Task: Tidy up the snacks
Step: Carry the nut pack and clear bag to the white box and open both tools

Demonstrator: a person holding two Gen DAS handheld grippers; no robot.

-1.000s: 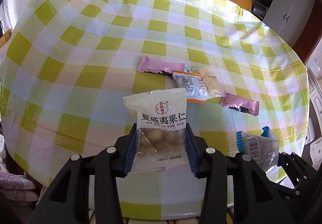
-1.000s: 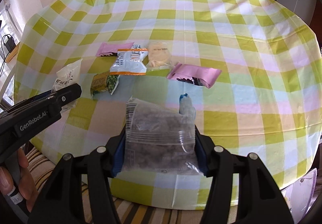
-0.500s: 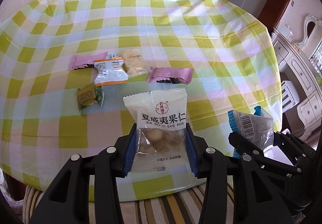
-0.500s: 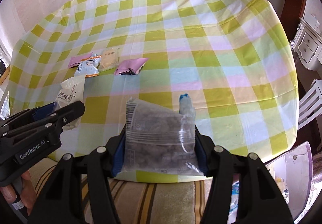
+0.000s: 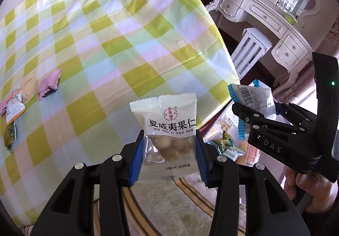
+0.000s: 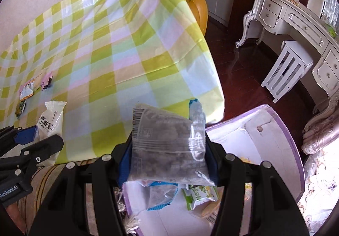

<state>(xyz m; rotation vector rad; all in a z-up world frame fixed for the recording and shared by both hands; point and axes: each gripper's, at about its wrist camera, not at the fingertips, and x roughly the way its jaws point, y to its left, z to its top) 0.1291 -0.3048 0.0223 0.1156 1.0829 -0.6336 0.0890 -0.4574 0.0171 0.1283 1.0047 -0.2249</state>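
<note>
The left gripper pinches a white macadamia packet upright past the checked table's edge; the right gripper clamps a clear dark-filled packet above a purple-rimmed box with snacks inside; more packets lie on the cloth.
</note>
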